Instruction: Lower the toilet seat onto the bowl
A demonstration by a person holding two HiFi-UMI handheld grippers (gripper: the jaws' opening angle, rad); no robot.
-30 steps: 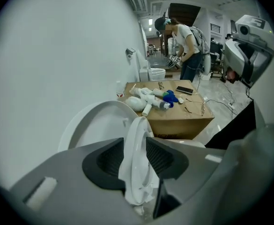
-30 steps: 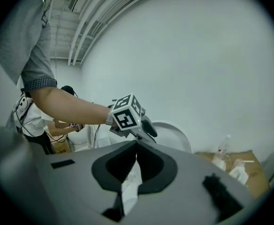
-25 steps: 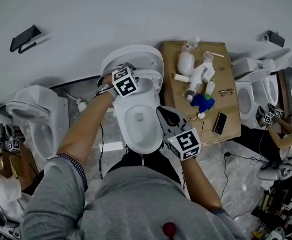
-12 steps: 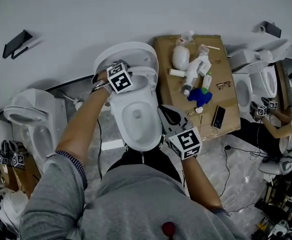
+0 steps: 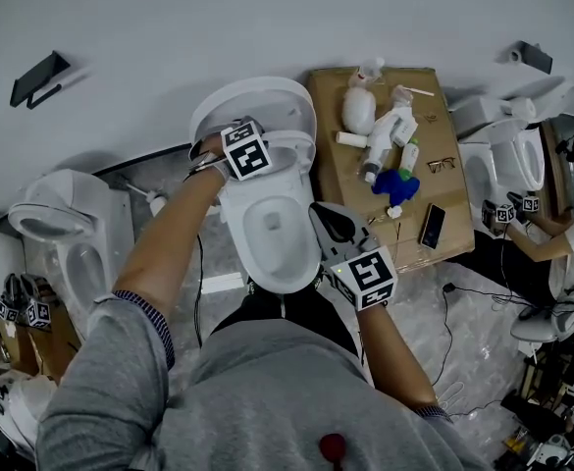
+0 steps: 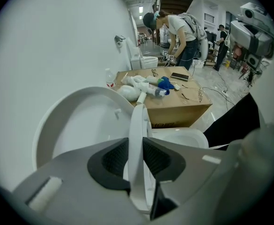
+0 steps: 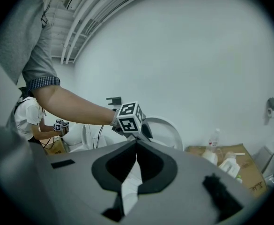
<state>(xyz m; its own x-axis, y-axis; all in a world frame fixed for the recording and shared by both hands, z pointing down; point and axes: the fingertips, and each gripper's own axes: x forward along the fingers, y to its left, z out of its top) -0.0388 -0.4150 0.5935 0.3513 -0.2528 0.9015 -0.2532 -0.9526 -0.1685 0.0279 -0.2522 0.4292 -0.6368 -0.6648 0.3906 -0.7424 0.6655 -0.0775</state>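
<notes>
One slip worries us: fingers of our left gripper (image 6: 136,146), just closing, pinch the thin white plastic toilet seat (image 6: 137,118), upright at mid-frame; released early, it could slam onto the white ceramic bowl (image 5: 272,278). Our right gripper (image 7: 137,144) has its fingers together, empty.

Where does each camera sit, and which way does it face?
Left gripper view: on the left tool, whose jaws have just been closing on the raised toilet seat; faces the cardboard box.
Right gripper view: on the right tool, jaws together; faces the wall, showing the left forearm.
Head view: on the head, looking steeply down at the toilet bowl; both forearms and tools show.
Head and left gripper views share the box.
</notes>
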